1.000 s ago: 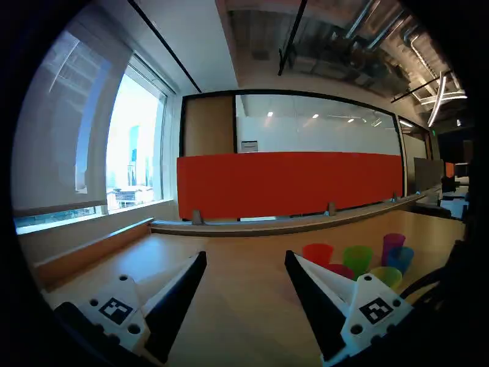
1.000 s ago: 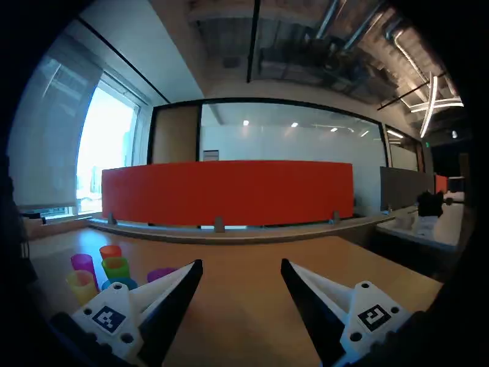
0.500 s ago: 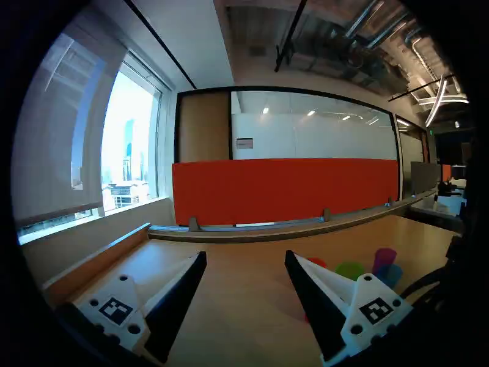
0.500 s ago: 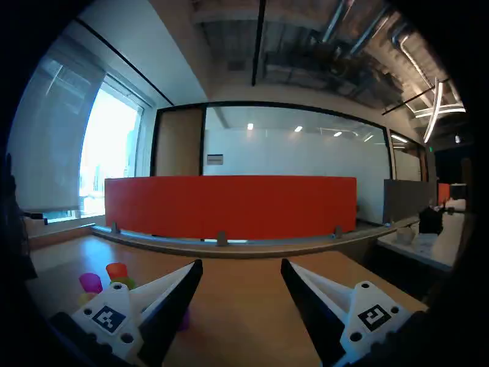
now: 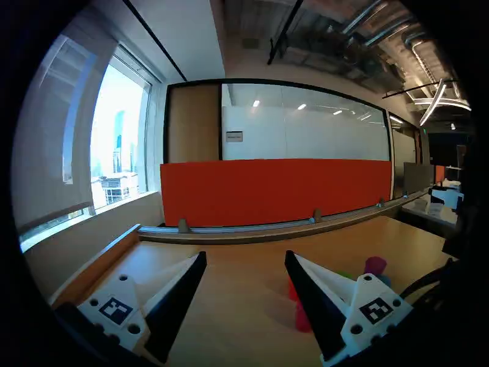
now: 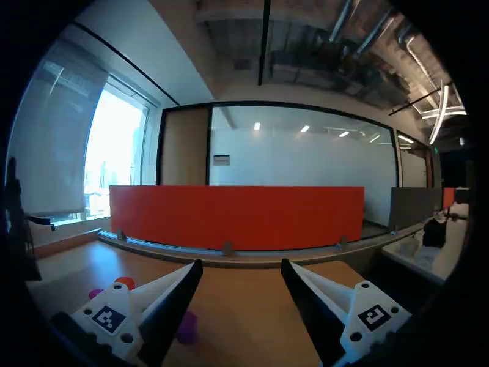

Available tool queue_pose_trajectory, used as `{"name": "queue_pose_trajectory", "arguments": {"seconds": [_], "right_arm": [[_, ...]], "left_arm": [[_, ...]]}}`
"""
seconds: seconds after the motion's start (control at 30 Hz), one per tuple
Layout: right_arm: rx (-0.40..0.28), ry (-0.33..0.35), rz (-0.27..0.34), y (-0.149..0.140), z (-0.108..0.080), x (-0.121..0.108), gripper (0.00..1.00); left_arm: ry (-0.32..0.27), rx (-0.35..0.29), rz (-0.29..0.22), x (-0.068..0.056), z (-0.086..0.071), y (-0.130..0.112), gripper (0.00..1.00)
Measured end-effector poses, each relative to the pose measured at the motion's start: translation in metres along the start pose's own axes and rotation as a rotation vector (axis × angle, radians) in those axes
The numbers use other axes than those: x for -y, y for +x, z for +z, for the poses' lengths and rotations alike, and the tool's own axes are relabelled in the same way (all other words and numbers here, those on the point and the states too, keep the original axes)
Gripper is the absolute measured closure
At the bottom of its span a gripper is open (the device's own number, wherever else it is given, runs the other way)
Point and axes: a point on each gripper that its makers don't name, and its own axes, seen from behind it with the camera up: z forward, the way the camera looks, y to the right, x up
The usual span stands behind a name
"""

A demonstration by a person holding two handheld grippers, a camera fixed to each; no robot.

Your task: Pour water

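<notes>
Several coloured plastic cups stand on the wooden table. In the left gripper view a red cup [image 5: 300, 315] and a purple cup [image 5: 375, 265] peek out behind the right finger of my left gripper [image 5: 244, 306], which is open and holds nothing. In the right gripper view a red cup [image 6: 125, 282] and a purple cup [image 6: 187, 326] show around the left finger of my right gripper [image 6: 241, 312], also open and holding nothing. Both grippers hover above the table, pointing level towards the orange screen.
An orange divider screen [image 5: 275, 191] runs along the table's far edge, with a glass wall behind it. A large window [image 5: 113, 159] is on the left. A wooden ledge [image 5: 91, 269] borders the table's left side. Another desk [image 6: 415, 257] lies to the right.
Both views have tilted upward and moved, so the cups have slid lower and are now mostly hidden behind the fingers. Both grippers stayed open.
</notes>
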Motion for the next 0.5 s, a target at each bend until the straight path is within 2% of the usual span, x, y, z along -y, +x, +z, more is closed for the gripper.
{"name": "queue_pose_trajectory", "arguments": {"seconds": [0.2,0.5], "right_arm": [[0.024,0.052,-0.006,-0.002,0.003,0.009,0.01],[0.061,0.203,-0.038,0.003,0.007,0.033,0.01]], "left_arm": [[-0.066,0.023,0.02,-0.009,0.003,0.003,0.05],[-0.198,0.06,0.013,-0.03,0.009,0.009,0.05]]}}
